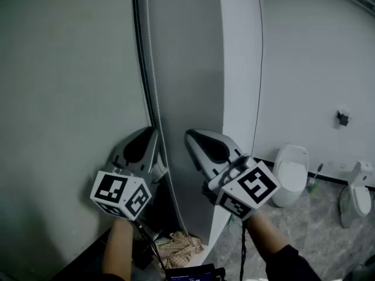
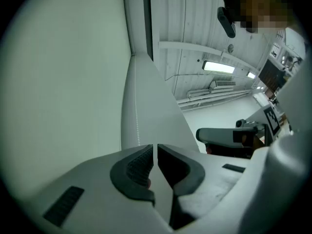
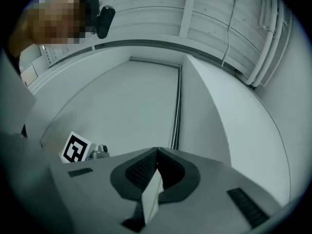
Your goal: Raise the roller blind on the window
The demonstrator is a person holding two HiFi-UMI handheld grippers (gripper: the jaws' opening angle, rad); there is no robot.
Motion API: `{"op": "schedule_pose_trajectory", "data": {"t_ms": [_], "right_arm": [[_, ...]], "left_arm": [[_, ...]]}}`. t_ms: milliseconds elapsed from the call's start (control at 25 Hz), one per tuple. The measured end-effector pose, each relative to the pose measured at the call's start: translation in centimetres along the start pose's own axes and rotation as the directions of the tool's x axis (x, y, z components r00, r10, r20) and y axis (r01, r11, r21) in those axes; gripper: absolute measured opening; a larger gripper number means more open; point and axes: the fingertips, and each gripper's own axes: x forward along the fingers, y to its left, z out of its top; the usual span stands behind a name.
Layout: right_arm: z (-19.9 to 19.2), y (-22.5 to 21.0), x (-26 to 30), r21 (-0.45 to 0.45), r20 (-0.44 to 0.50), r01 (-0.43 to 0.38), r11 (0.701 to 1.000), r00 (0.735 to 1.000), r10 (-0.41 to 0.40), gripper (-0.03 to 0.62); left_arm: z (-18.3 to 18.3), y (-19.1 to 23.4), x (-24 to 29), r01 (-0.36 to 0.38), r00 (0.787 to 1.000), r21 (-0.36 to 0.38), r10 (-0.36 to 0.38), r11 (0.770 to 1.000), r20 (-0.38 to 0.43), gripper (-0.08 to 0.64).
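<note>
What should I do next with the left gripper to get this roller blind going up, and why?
Probably open the left gripper and shift it sideways onto the bead chain. Its jaws stand nearly together with nothing visible between them. The chain hangs just beside its tip, so as far as the views show, nothing is gripped to pull on yet.

Left gripper (image 1: 151,132), right gripper (image 1: 192,136): tilted up, jaws closed.

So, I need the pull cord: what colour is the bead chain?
Silvery grey, like metal; the bead chain shows best in the right gripper view.
</note>
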Motion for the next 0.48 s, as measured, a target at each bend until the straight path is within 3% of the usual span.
{"op": "schedule_pose_trajectory", "data": {"t_ms": [280, 480], "right_arm": [[2.7, 2.2, 0.5, -0.064, -0.009, 0.057, 0.996, 0.998, -0.058, 0.008], [4.1, 2.7, 0.1, -0.064, 0.057, 0.092, 0.994, 0.994, -0.089, 0.008]], "left_arm": [[1.8, -0.6, -1.3, 0.042, 0.999, 0.005, -0.043, 0.999, 0.03, 0.02], [2.0, -0.2, 0.5, 0.114, 0.992, -0.03, -0.112, 0.993, 0.058, 0.021]]}}
